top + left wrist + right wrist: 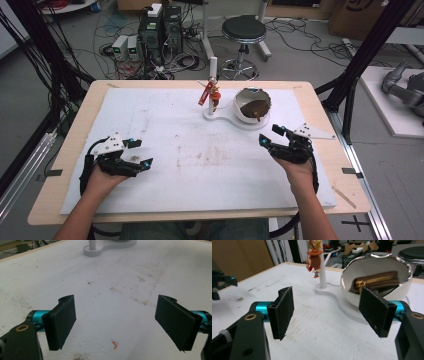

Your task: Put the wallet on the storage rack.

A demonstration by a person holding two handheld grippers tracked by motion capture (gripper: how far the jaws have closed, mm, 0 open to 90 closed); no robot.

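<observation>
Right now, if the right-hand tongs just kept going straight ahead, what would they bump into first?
Probably the white bowl with the brown zip pouch inside: it sits just beyond the open right tongs, slightly right of centre, though depth is uncertain.

Left gripper [141, 152]: jaws wide apart, empty, hand-held low.
Right gripper [270, 135]: jaws wide apart, empty.

Matt stained white board [165, 150], glossy white bowl [352, 296], brown zippered pouch [374, 281], wooden table [80, 130].

I see a bowl [252, 106] at the far middle of the tabletop [150, 130], a pouch [377, 281] inside it. A post [212, 85] stands just left of the bowl, a charm [215, 95] hanging on it.
</observation>
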